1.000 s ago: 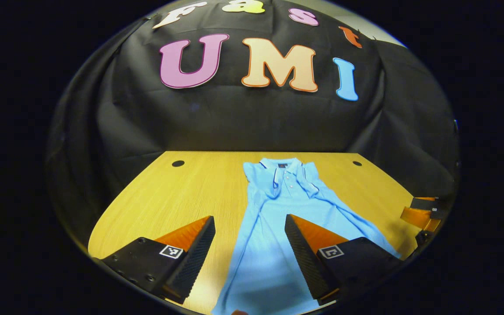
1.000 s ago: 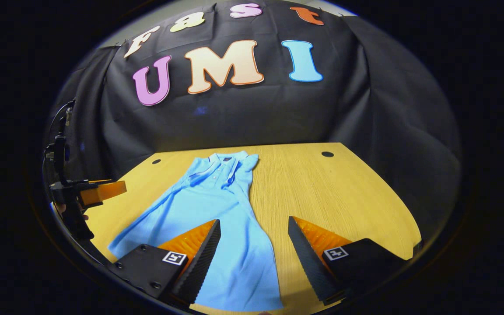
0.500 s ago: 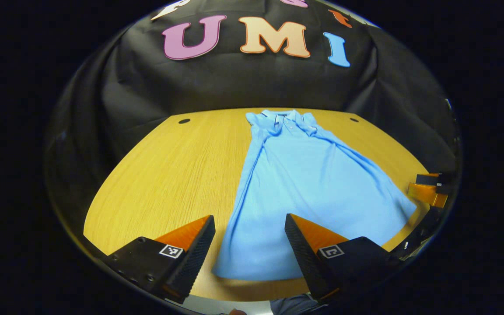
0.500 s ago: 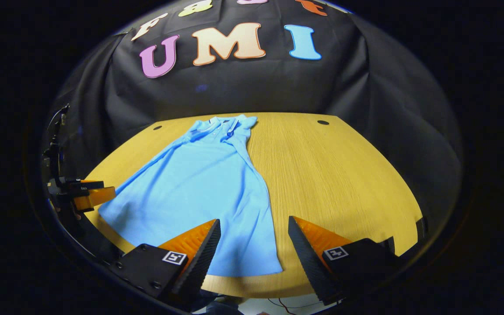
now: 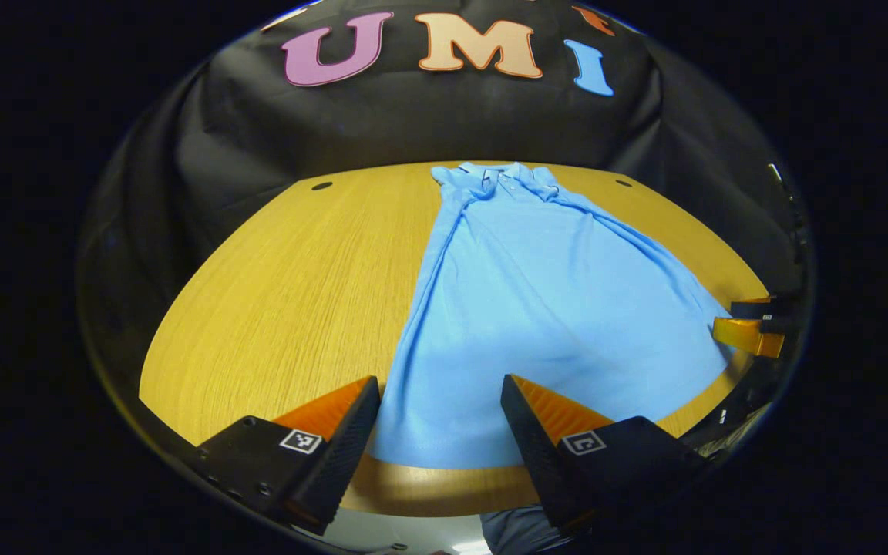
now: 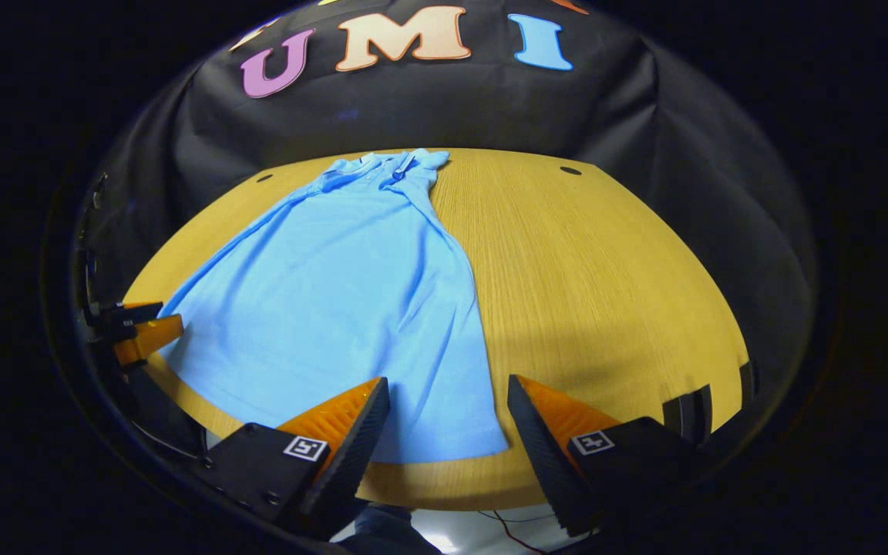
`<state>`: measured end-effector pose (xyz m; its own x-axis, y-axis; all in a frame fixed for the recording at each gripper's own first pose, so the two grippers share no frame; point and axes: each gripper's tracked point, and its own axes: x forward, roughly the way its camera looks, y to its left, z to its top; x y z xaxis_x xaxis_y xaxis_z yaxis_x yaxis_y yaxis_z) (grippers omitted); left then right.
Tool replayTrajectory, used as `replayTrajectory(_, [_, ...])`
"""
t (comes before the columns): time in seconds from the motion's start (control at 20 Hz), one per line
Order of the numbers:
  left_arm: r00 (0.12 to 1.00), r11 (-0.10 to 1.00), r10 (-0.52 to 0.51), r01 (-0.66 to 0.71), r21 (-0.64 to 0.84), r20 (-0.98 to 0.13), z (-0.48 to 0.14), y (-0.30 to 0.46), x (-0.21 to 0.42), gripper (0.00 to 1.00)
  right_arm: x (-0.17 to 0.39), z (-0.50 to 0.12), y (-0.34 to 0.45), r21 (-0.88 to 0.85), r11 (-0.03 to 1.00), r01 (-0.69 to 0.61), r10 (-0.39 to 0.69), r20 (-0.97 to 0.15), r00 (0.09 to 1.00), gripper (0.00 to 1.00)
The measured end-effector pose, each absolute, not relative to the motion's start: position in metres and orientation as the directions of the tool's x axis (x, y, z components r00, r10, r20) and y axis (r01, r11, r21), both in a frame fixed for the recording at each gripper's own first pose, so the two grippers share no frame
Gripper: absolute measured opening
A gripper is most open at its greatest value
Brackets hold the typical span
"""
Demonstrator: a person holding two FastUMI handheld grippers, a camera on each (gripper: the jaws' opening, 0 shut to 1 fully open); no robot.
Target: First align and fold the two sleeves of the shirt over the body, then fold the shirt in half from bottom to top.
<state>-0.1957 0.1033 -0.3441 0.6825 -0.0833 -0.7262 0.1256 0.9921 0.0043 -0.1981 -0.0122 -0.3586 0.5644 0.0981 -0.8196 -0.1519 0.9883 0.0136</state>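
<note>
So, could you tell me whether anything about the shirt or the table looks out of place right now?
Nothing is spilled or damaged. The light blue shirt lies flat on the wooden table, collar at the far edge, though it flares much wider at the hem, with long creases down both sides. Both grippers hang open above the near hem.

Wooden table [image 5: 274,277] with a light-blue shirt [image 5: 544,308] flat on it, collar at the far edge.
</note>
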Motion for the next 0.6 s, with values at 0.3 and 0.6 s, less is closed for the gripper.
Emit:
replayTrajectory(0.3, [0.669, 0.989, -0.129, 0.143, -0.043, -0.732, -0.347, 0.082, -0.198, 0.29, -0.204, -0.364, 0.022, 0.043, 0.962, -0.27, 0.188, -0.821, 0.539, 0.06])
replayTrajectory(0.6, [0.671, 0.995, -0.096, 0.074, -0.062, -0.735, -0.328, 0.088, -0.182, 0.0, -0.184, -0.338, 0.027, 0.097, 0.966, -0.238, 0.221, -0.784, 0.58, 0.02])
